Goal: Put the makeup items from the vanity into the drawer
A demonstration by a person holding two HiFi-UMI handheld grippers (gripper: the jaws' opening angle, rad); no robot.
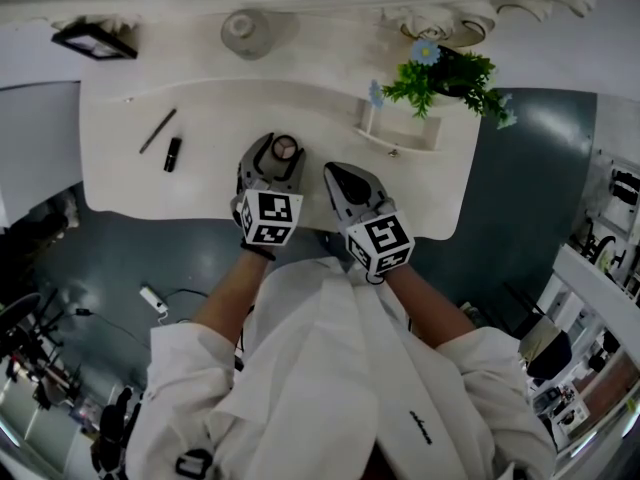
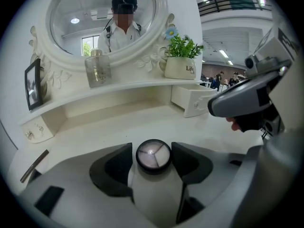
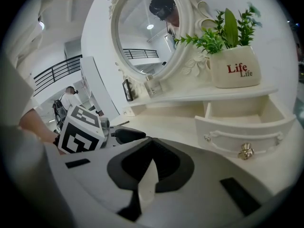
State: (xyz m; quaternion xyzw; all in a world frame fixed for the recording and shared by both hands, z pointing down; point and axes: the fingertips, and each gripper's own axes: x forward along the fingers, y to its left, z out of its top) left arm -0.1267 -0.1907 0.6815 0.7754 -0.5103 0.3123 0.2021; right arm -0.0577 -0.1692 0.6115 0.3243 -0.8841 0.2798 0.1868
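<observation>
A small round jar (image 2: pixel 153 156) with a black rim and a pale lid stands on the white vanity (image 1: pixel 220 183), between the jaws of my left gripper (image 2: pixel 153 163). Both pads rest against its sides. From above, the jar (image 1: pixel 286 148) shows at the tip of the left gripper (image 1: pixel 281 160). Beside it, my right gripper (image 1: pixel 336 174) hangs over the vanity's front edge, shut and empty (image 3: pixel 152 151). The small drawer (image 3: pixel 244 122) stands pulled open at the right, with nothing visible inside. A black lipstick (image 1: pixel 173 154) and a dark pencil (image 1: pixel 158 130) lie at the far left.
The raised back shelf carries a glass jar (image 1: pixel 245 30), a black picture frame (image 1: pixel 95 40) and a potted plant (image 1: pixel 445 73). An oval mirror (image 2: pixel 107 18) rises behind it. The open drawer (image 1: pixel 400 134) juts out below the plant.
</observation>
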